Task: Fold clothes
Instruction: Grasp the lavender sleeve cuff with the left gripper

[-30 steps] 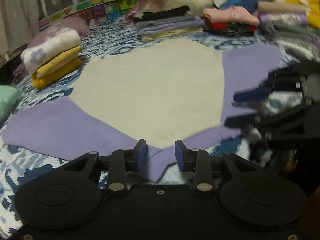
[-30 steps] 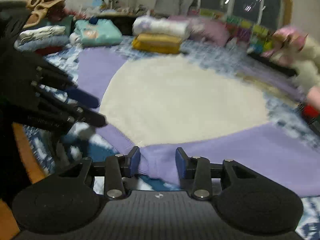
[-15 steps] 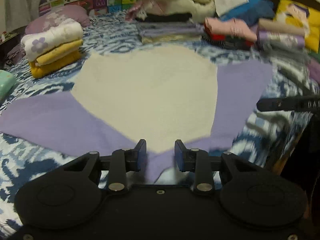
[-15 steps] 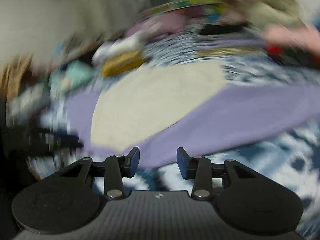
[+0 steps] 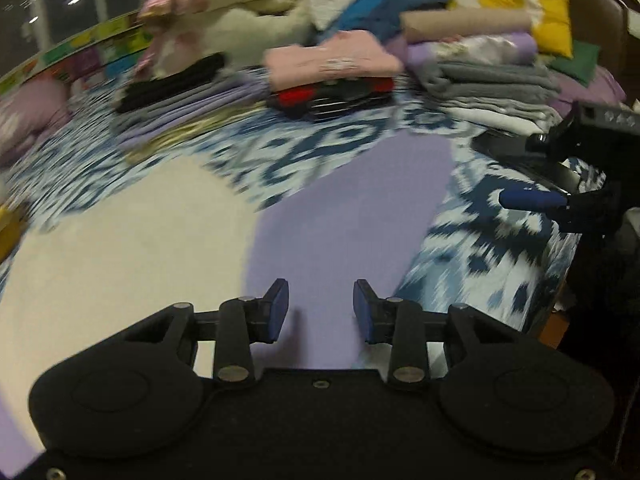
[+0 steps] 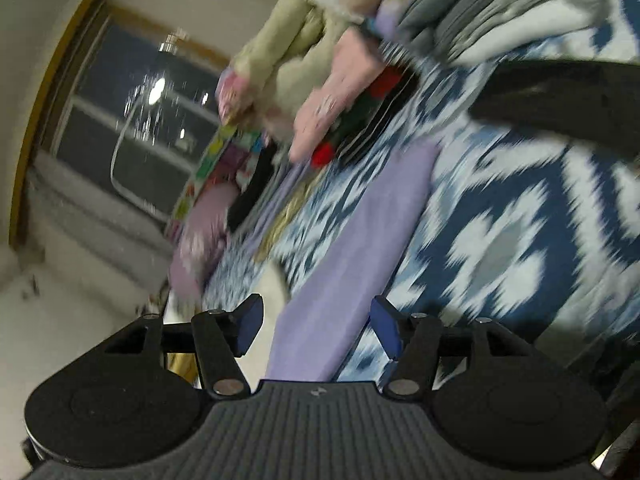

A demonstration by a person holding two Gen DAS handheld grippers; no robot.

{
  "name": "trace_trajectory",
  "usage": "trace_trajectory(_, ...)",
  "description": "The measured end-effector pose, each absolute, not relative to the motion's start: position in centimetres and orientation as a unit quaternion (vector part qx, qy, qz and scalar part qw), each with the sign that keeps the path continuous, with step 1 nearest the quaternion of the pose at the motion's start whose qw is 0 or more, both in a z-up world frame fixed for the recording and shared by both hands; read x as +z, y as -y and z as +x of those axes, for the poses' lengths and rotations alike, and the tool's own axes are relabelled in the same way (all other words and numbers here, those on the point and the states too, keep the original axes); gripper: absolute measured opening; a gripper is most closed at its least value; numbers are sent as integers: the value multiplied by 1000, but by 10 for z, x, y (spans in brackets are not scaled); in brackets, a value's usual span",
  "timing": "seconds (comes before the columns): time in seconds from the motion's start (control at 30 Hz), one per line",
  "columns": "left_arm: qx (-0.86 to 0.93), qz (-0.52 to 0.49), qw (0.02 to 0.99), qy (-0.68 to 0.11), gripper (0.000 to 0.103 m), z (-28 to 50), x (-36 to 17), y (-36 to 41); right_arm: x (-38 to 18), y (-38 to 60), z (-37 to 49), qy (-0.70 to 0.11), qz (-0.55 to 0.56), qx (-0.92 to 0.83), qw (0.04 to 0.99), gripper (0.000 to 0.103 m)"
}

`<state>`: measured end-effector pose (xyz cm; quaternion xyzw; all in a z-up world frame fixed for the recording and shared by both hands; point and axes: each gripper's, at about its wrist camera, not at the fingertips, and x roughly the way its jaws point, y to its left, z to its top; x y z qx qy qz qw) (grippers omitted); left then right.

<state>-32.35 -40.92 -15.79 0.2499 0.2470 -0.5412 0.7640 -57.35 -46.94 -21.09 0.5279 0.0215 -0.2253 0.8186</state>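
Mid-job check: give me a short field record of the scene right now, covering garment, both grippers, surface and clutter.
garment: cream and lilac knit top lying flat, lilac sleeve spread toward the bed edge
left gripper: open, above the lilac sleeve, gripping nothing
right gripper: open, tilted, lilac sleeve running between its fingers, not clamped
surface: blue and white patterned bedspread
clutter: folded pink garment on a red and black stack, grey folded pile, yellow cushion
image quality: motion blur in both views
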Motion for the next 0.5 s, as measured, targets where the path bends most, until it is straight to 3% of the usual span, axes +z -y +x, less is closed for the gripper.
trace_trajectory(0.5, -552, 367, 728, -174, 35, -401, -191, 558, -231, 530, -631, 47, 583, -254, 771, 64)
